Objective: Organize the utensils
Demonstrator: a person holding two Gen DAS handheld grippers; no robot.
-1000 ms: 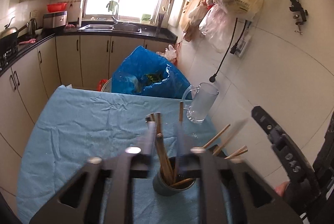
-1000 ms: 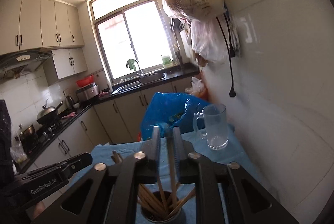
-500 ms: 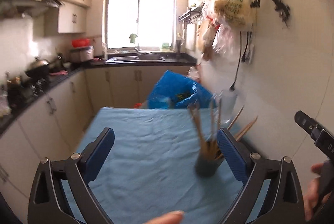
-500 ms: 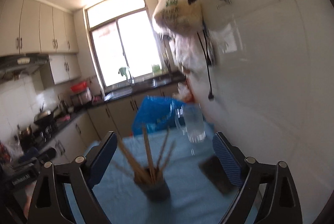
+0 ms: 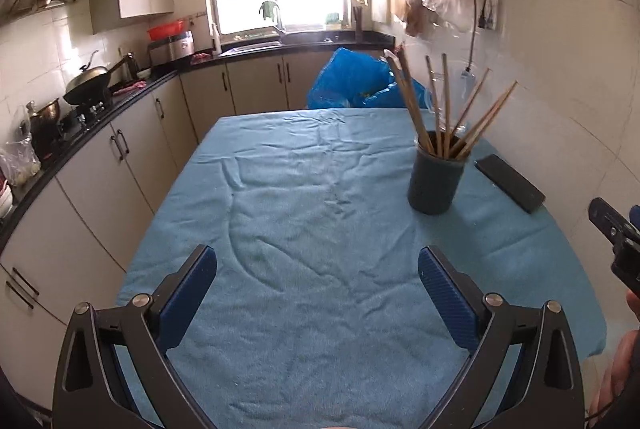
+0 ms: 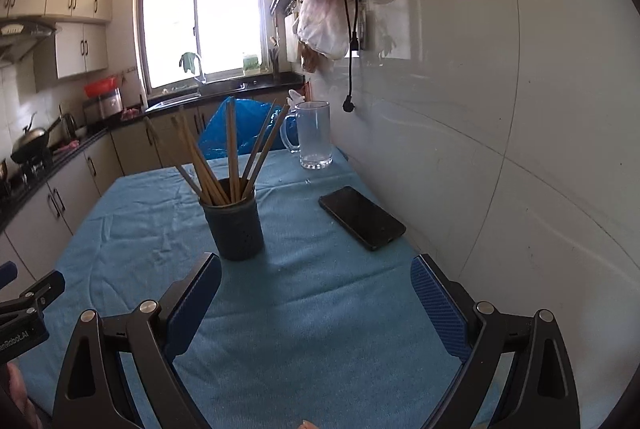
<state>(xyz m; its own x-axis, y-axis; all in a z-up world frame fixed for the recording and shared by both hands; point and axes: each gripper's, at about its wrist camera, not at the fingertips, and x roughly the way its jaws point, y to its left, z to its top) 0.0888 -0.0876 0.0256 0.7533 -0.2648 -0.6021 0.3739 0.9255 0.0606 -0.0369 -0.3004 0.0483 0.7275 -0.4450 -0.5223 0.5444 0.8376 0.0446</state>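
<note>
Chopsticks (image 5: 440,109) stand bundled in a dark round holder (image 5: 436,177) on the blue-clothed bench (image 5: 304,229) in the left wrist view, fanning out above its rim; the left claw (image 5: 318,281) hangs over bare cloth with its jaws spread wide and nothing between them, well short of the holder; no loose utensil shows anywhere on the cloth, so the sorting looks finished or nearly so, though the near edge of the bench is hidden below the frame; a black phone (image 5: 510,183) lies flat just beside the holder toward the tiled wall; a part of the right claw's frame shows at the right edge.

From the right wrist view, the right claw (image 6: 316,287) is likewise wide open and empty, with the holder (image 6: 234,225) just ahead of its left finger but not touched; the holder carries the chopsticks (image 6: 228,153) and nothing else visible; a clear glass mug (image 6: 314,135) stands upright near the far edge and looks empty; the phone (image 6: 362,217) lies between mug and claw; a blue bag (image 6: 240,125) sits beyond the bench, its contents unclear here.
</note>
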